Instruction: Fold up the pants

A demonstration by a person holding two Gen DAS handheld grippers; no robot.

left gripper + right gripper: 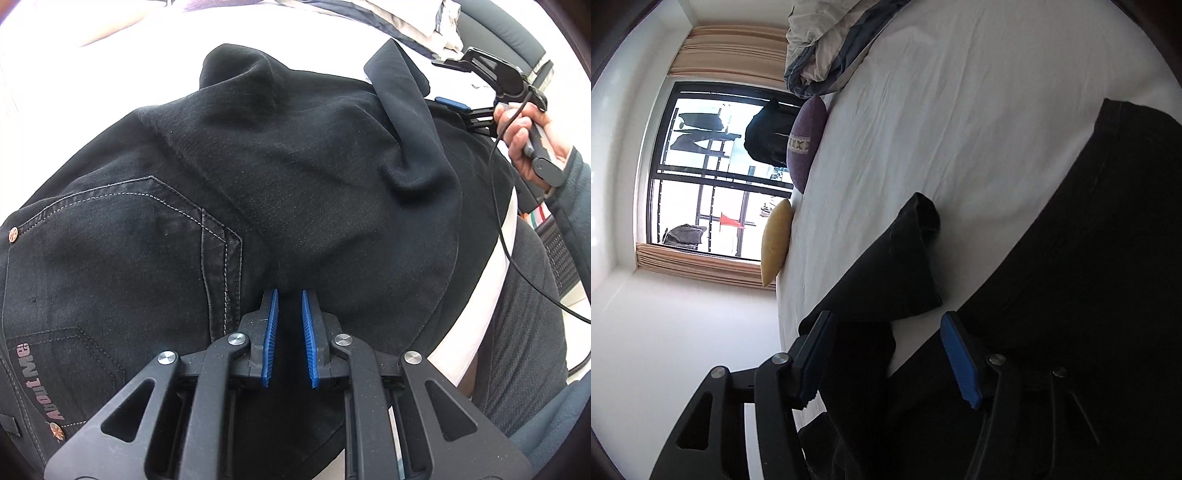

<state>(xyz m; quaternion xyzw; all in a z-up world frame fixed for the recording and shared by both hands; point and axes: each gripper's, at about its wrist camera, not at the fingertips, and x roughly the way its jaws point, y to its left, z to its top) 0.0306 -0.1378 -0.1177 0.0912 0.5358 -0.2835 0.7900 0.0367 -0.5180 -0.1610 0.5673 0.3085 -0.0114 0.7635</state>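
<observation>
A white bed sheet covers the bed and carries everything else in view. On it lie the black pants, spread across most of the left wrist view, with a stitched back pocket and a lettered label on the left side and one leg folded over the middle into loose ridges. In the right wrist view the same dark cloth fills the right and near part, with a folded end standing up from the sheet. At the far end of the bed sits a bundled duvet, and along the far edge stand a purple cushion and a yellow cushion, in front of a window with beige curtains. The left gripper points steeply down, its blue pads drawn narrow and pinching a fold of the pants. The right gripper is held in a hand at the right side; its jaws stand apart, with dark cloth seen between them but not pressed by either pad.
</observation>
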